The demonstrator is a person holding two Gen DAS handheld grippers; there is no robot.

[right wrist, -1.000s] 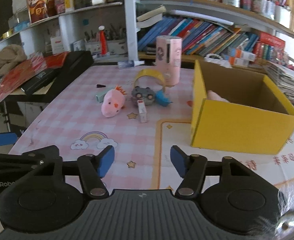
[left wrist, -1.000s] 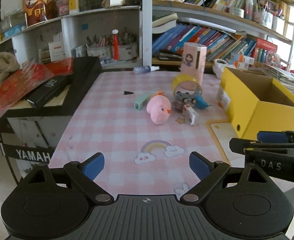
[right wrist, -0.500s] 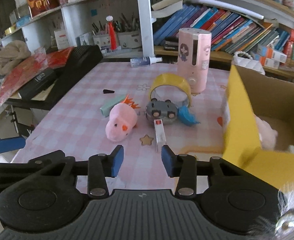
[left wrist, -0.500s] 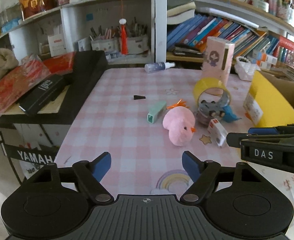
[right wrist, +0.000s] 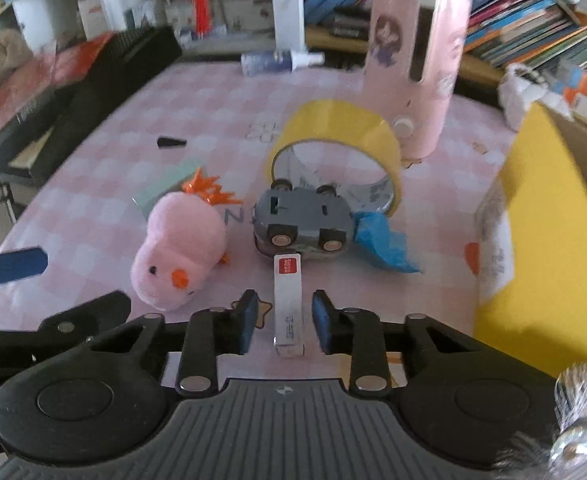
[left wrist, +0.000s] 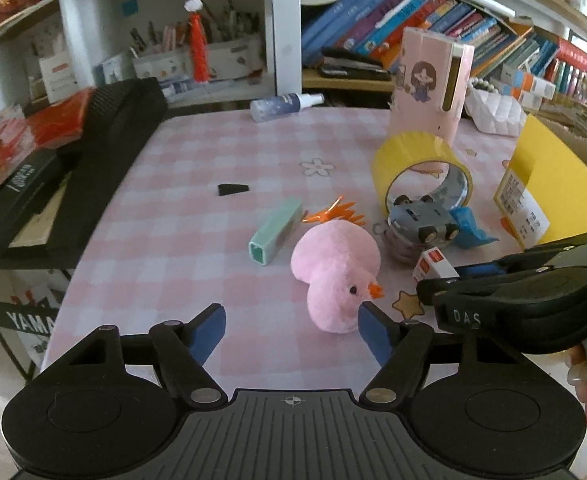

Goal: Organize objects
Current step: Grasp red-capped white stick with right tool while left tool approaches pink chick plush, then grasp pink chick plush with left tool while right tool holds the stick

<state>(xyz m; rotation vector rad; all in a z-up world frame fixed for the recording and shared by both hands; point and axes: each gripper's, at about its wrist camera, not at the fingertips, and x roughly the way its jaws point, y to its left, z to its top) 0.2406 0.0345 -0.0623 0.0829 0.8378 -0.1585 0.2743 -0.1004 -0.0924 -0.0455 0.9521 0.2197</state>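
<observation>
A pink plush chick (left wrist: pixel 335 272) lies on the pink checked table (left wrist: pixel 181 208). My left gripper (left wrist: pixel 293 334) hangs just short of it, jaws closing, and its right pad is close to the chick's head without touching. A small white box with a red label (right wrist: pixel 289 308) lies between the pads of my right gripper (right wrist: pixel 285 320). Those jaws are closing too, with a thin gap still showing on each side. Behind the box are an upturned grey toy car (right wrist: pixel 301 224), a yellow tape roll (right wrist: pixel 333 136) and a blue scrap (right wrist: pixel 381 240).
An open yellow cardboard box (right wrist: pixel 545 240) stands at the right. A tall pink case (left wrist: pixel 429 88), a spray bottle (left wrist: pixel 285 102), a mint green box (left wrist: pixel 275 230) and a small black wedge (left wrist: pixel 232 189) also sit on the table. A black case (left wrist: pixel 105 152) borders its left edge; shelves stand behind.
Both grippers came forward and down toward the cluster of objects. The right jaws narrowed a lot and now straddle the white box. The left jaws narrowed slightly beside the chick.
</observation>
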